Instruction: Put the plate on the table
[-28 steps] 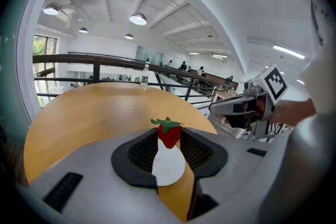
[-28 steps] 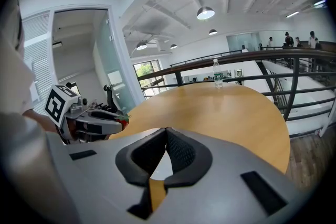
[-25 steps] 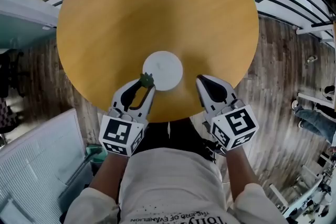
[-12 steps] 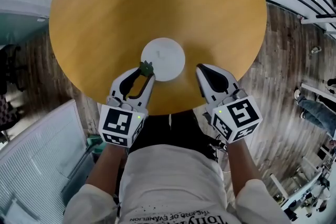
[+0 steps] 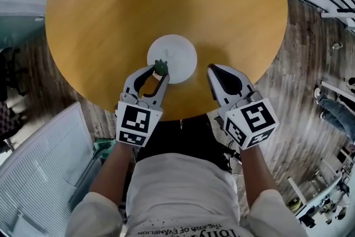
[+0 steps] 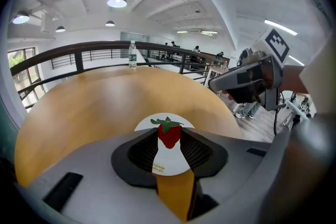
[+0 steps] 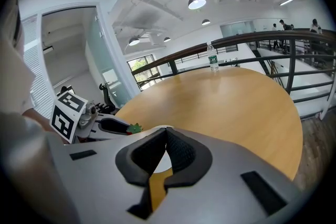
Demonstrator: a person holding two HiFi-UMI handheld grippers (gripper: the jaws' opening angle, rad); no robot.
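A white plate point(image 5: 176, 54) lies on the round wooden table point(image 5: 111, 14), close to its near edge. My left gripper point(image 5: 157, 71) is shut on a small strawberry point(image 5: 161, 67) with a green top and holds it over the plate's near left rim. In the left gripper view the strawberry point(image 6: 169, 135) sits between the jaws, and the plate point(image 6: 145, 123) shows white below it. My right gripper point(image 5: 214, 70) hangs over the table edge just right of the plate. Its jaws are shut with nothing in them, and the tips point(image 7: 165, 131) meet.
A water bottle point(image 6: 132, 54) stands at the table's far edge by a dark railing point(image 6: 63, 52). A white slatted panel point(image 5: 39, 175) lies on the floor at lower left. Wood floor surrounds the table. People stand far off point(image 6: 195, 50).
My left gripper has moved forward with the strawberry, from beside the plate's rim to over it. The right gripper has stayed about where it was.
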